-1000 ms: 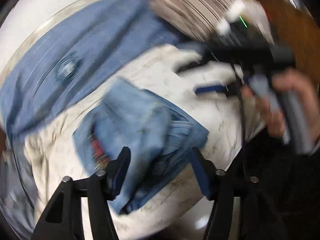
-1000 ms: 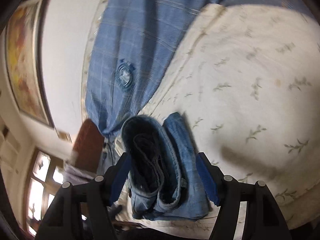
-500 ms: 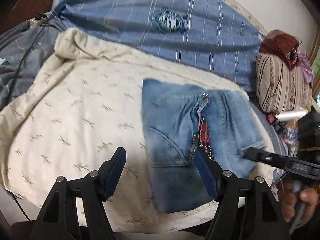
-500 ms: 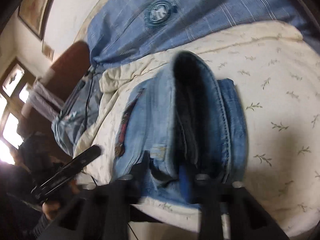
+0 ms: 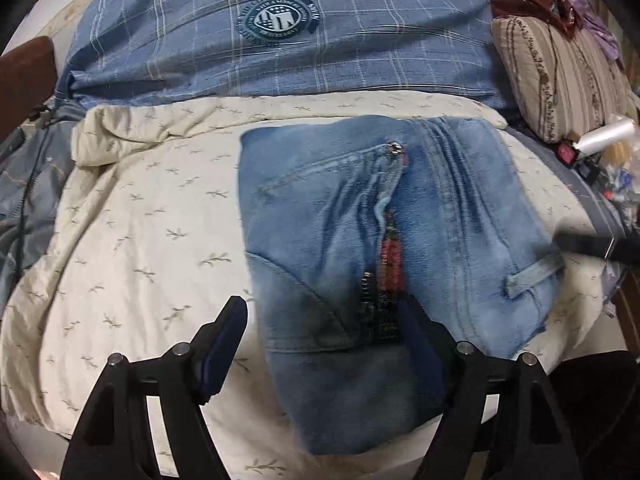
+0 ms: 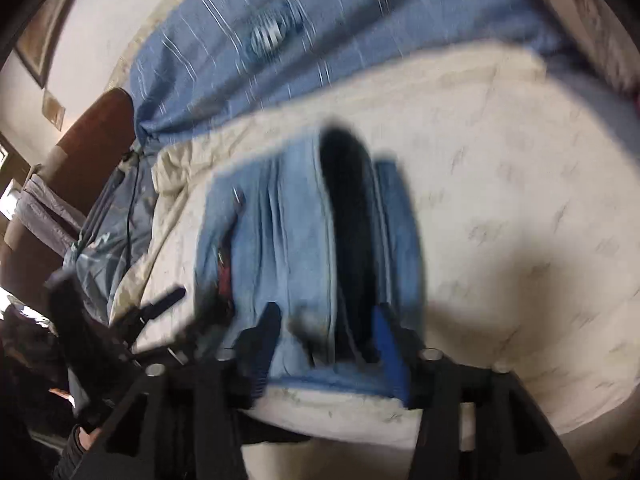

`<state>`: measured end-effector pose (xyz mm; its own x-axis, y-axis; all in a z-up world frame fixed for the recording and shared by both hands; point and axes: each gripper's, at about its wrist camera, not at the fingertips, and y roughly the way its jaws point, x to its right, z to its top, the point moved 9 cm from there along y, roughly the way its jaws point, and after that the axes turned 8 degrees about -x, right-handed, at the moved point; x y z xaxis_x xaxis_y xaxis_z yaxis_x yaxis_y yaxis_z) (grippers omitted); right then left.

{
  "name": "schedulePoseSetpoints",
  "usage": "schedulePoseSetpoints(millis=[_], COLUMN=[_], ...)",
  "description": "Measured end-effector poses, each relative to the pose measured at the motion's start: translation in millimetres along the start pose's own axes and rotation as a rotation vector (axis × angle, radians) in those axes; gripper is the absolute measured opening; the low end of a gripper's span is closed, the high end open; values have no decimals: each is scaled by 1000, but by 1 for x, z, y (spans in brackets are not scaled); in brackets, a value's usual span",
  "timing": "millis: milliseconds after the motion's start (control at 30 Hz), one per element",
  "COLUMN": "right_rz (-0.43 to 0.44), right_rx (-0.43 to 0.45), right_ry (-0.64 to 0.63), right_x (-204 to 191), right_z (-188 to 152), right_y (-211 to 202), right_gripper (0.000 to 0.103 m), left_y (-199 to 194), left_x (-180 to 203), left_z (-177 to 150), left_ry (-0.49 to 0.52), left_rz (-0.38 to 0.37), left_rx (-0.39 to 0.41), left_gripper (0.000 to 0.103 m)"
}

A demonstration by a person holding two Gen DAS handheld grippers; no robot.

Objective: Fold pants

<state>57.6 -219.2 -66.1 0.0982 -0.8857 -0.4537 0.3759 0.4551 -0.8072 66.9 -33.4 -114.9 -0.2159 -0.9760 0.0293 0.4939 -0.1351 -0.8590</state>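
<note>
The folded blue jeans (image 5: 360, 248) lie in a compact bundle on the cream leaf-print sheet (image 5: 140, 232), zipper and red lining facing up. My left gripper (image 5: 324, 320) is open just above the near edge of the bundle, holding nothing. In the right wrist view, which is blurred, the jeans (image 6: 288, 248) show their open waist end. My right gripper (image 6: 326, 328) is open with its fingers either side of that end; whether they touch the cloth is unclear. One right finger (image 5: 588, 244) reaches in at the right edge of the left wrist view.
A blue plaid pillow (image 5: 280, 36) with a round badge lies behind the sheet. A striped cushion (image 5: 560, 76) and small clutter sit at the right. A brown headboard (image 6: 92, 140) and grey-blue bedding (image 5: 24, 200) are at the left.
My left gripper has moved closer to the jeans and steadied. My right gripper has gone from nearly shut to open and drawn back slightly from the waist end.
</note>
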Motion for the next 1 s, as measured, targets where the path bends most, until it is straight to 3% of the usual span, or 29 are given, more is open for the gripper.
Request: schedulePoseSetpoints(millis=[67, 133, 200, 267, 333, 367, 400, 433, 500, 600, 700, 800, 900, 1000], right_rz=[53, 163, 308, 397, 341, 245, 171, 167, 217, 221, 209, 230, 243, 109], right_rx=[57, 90, 49, -43, -113, -166, -232, -232, -199, -186, -135, -113, -147, -211], right_ry=[0, -7, -12, -2, 27, 71, 126, 156, 180, 184, 114, 43, 14, -13], right_x=[-11, -31, -56, -70, -56, -37, -17, -3, 1, 0, -23, -44, -48, -26], right_z=[18, 39, 57, 70, 75, 74, 67, 61, 60, 58, 57, 43, 11, -17], right_y=[-20, -31, -20, 12, 50, 77, 102, 111, 106, 93, 64, 38, 38, 70], right_gripper=[54, 56, 57, 58, 58, 58, 47, 40, 40, 41, 55, 58, 62, 62], left_y=[3, 7, 6, 2, -6, -14, -20, -29, -44, -44, -38, -30, -24, -14], left_x=[3, 8, 8, 7, 2, -2, -6, -13, -31, -58, -82, -93, -86, -82], left_z=[-1, -4, -3, -3, -4, -5, -4, -3, -1, 3, 1, 0, 0, 1], left_ry=[-5, 5, 10, -1, -17, -34, -48, -70, -121, -230, -327, -393, -405, -394], left_rz=[-25, -19, -17, -49, -95, -137, -170, -186, -208, -260, -268, -296, -325, -301], left_rx=[-2, -10, 5, 10, 16, 34, 48, 69, 119, 110, 92, 75, 56, 33], left_gripper=[79, 79, 79, 79, 79, 79, 79, 79, 80, 80, 80, 80, 80, 80])
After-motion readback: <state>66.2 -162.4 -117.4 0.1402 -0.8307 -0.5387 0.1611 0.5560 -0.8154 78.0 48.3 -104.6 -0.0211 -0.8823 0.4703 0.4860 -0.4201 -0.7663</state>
